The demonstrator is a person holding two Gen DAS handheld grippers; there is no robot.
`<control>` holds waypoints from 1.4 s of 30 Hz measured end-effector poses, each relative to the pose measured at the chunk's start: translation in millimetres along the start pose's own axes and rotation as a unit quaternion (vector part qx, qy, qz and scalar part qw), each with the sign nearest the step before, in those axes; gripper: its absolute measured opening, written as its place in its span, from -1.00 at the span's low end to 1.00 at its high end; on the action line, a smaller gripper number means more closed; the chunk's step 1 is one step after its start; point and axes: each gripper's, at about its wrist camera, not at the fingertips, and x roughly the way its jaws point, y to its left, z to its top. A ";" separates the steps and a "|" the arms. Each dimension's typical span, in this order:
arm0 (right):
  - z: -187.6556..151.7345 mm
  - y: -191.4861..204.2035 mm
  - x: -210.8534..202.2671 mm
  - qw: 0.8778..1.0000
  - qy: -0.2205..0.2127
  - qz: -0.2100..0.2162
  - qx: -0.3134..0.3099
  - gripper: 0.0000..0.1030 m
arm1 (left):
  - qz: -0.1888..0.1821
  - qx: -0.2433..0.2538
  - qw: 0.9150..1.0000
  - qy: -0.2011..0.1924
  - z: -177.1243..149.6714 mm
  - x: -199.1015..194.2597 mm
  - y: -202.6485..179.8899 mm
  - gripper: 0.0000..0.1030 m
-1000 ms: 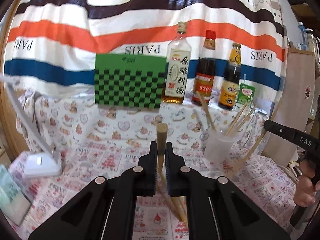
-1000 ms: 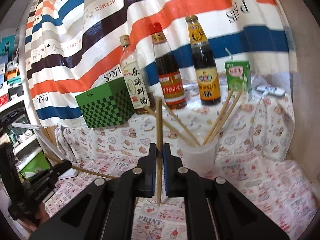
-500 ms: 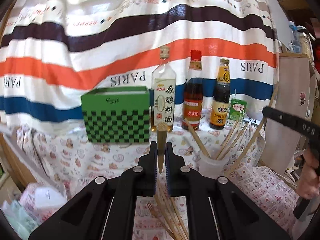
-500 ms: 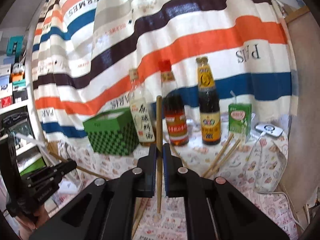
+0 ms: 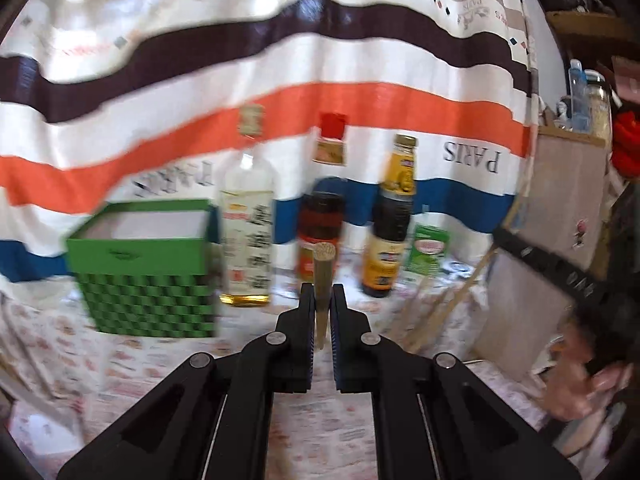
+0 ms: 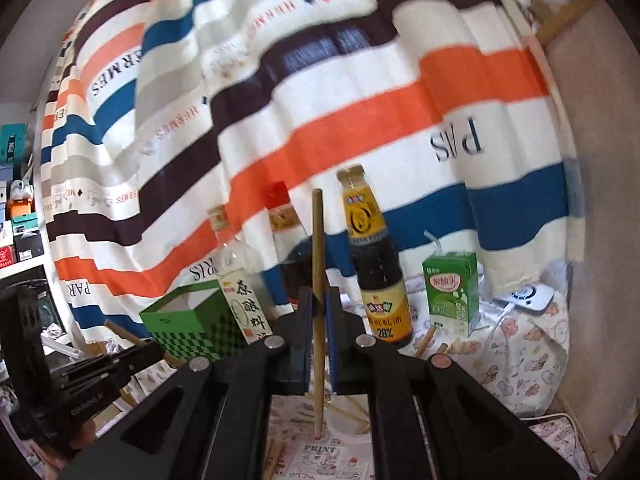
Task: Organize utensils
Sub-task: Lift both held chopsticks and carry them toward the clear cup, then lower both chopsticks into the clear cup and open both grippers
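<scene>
My left gripper (image 5: 321,300) is shut on a wooden chopstick (image 5: 323,272) that points away from the camera, its round end toward me. My right gripper (image 6: 319,304) is shut on a second wooden chopstick (image 6: 318,264), held upright. Both are raised above the table. Several chopsticks (image 5: 444,308) stand in the plastic cup at right in the left wrist view, blurred. The right gripper's black body (image 5: 560,276) shows at right in the left wrist view, and the left gripper's body (image 6: 92,376) at lower left in the right wrist view.
A green checkered box (image 5: 148,264) stands at the left. Three sauce bottles (image 6: 376,264) and a green drink carton (image 6: 452,292) line the back against a striped curtain. Loose chopsticks (image 6: 344,408) lie on the printed tablecloth (image 6: 520,360). A wooden board (image 5: 560,216) stands at right.
Both grippers have risen and tilted up with their chopsticks; the table and cup have dropped lower in both views. The left wrist view is now blurred from motion.
</scene>
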 end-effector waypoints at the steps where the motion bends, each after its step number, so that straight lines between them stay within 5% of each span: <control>1: -0.1 -6.7 3.0 1.000 -0.002 0.001 0.007 -0.89 | -0.007 0.000 1.000 0.005 3.8 6.0 -3.8 -0.88; 9: -14.2 -58.8 33.5 0.995 -0.022 -0.034 0.089 -0.89 | -0.049 -0.003 0.998 0.046 21.4 51.8 -23.2 -0.88; 13: -26.4 -75.3 58.0 0.992 0.016 -0.050 0.117 -0.89 | -0.042 -0.013 0.993 0.111 9.7 87.6 -22.3 -0.88; 19: -38.4 -86.4 86.3 0.985 0.087 -0.075 0.127 -0.89 | -0.016 -0.013 0.989 0.144 -4.7 114.6 -23.0 -0.88; 21: -40.1 -84.2 93.6 0.977 0.124 -0.128 0.116 -0.89 | -0.010 -0.015 0.989 0.146 -6.7 124.0 -22.3 -0.88; 30: -47.1 -91.8 107.2 0.971 0.171 -0.086 0.143 -0.88 | 0.017 0.028 0.991 0.133 -17.7 171.0 -31.8 -0.87; 36: -47.1 -86.9 106.1 0.963 0.200 -0.109 0.142 -0.84 | 0.000 0.007 0.992 0.126 -24.7 192.9 -28.4 -0.87; 37: -45.8 -87.2 104.3 0.965 0.197 -0.100 0.144 -0.81 | -0.001 0.006 0.992 0.126 -24.9 195.0 -27.8 -0.87; 39: -44.1 -89.7 101.9 0.964 0.196 -0.106 0.146 -0.37 | -0.007 0.000 0.992 0.125 -27.3 197.0 -26.4 -0.76; 42: -40.5 -94.1 99.4 0.963 0.194 -0.110 0.151 -0.28 | -0.009 0.001 0.994 0.110 -27.7 188.2 -24.2 -0.33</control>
